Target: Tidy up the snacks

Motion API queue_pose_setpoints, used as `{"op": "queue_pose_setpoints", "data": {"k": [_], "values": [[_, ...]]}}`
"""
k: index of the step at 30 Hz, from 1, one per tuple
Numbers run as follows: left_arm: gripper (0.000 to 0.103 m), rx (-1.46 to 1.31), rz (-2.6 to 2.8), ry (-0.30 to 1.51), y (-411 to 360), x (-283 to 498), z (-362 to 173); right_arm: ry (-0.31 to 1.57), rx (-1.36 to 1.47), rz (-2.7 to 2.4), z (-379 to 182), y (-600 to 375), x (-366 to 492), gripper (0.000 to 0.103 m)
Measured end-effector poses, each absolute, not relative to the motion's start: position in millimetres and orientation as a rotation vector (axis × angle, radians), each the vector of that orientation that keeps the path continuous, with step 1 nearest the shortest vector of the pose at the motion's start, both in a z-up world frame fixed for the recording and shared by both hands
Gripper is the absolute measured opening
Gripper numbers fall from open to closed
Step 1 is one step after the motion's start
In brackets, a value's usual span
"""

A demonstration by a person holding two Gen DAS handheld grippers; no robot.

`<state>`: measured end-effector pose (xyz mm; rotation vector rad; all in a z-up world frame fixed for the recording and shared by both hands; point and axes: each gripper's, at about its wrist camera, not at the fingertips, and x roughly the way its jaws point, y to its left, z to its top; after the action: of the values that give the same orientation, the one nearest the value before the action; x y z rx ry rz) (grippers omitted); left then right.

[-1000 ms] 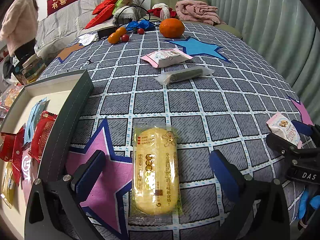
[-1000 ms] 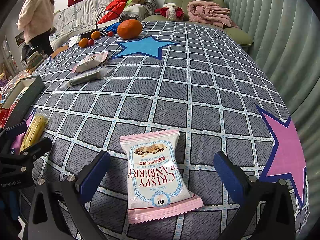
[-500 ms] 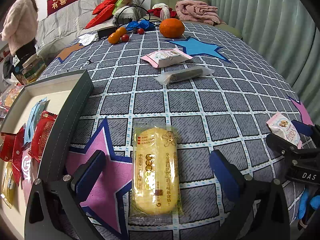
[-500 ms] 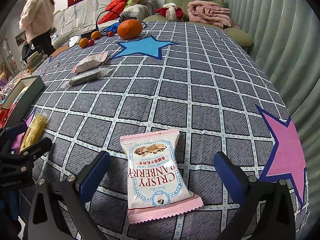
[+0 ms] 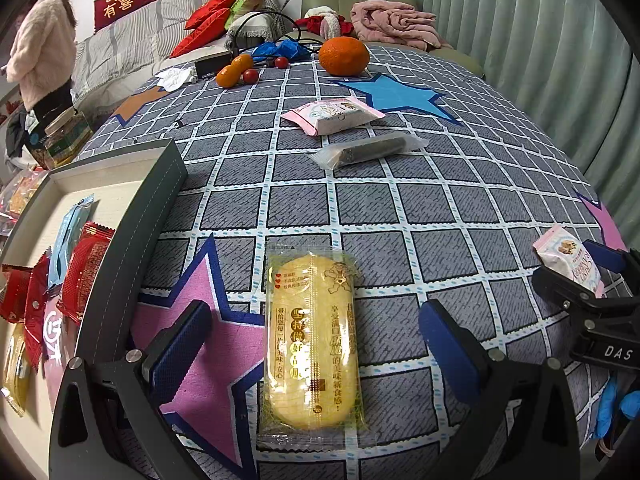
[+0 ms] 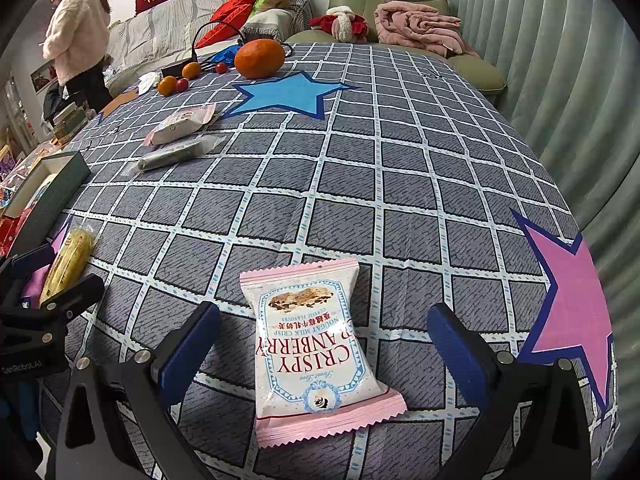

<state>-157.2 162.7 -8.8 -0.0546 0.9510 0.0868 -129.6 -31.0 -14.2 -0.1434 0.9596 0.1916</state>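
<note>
A yellow cake roll in clear wrap (image 5: 313,340) lies on the checked tablecloth between the fingers of my left gripper (image 5: 314,334), which stands open around it without touching. A pink-and-white cranberry crisp packet (image 6: 310,346) lies between the wide-apart fingers of my right gripper (image 6: 320,338), also open. Each gripper shows in the other's view: the right gripper (image 5: 576,276) at the far right, the left gripper (image 6: 56,268) at the far left. To the left stands a dark-walled tray (image 5: 132,248) holding several red and blue snack packets.
Farther back lie another pink packet (image 5: 332,114) and a dark stick in clear wrap (image 5: 370,150). A large orange (image 5: 343,55), small oranges and tomatoes sit at the far edge. A person in a pale sweater (image 5: 40,60) stands beyond the table by the sofa.
</note>
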Motion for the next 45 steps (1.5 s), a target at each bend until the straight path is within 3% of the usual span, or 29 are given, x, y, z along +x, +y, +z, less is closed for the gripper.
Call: {"op": "queue_pose_setpoints", "data": {"k": [28,31,32,34,35,37,45], "values": [[0.103,-0.051,0.09,0.976,162,-157,-7,1.005,-0.159,0.206,-13,-30,-126,0.103],[0.095,-0.045,0.069,1.013,159,-156,-3,1.065,-0.175,0.218,-10,-29,-121,0.102],[0.092,-0.039,0.057,1.021,157,-156,-1,1.073,-0.179,0.22,-9,-29,-122,0.1],[0.072,-0.029,0.022,1.036,149,-156,3,1.076,-0.188,0.232,-5,-29,-126,0.089],[0.066,-0.024,0.012,1.04,147,-156,4,1.077,-0.189,0.232,-3,-28,-127,0.077],[0.039,-0.006,-0.025,1.046,140,-157,8,1.074,-0.183,0.232,2,-30,-129,0.042],[0.039,-0.114,-0.079,1.054,155,-176,23,1.112,-0.005,0.319,10,-41,-140,0.041]]}}
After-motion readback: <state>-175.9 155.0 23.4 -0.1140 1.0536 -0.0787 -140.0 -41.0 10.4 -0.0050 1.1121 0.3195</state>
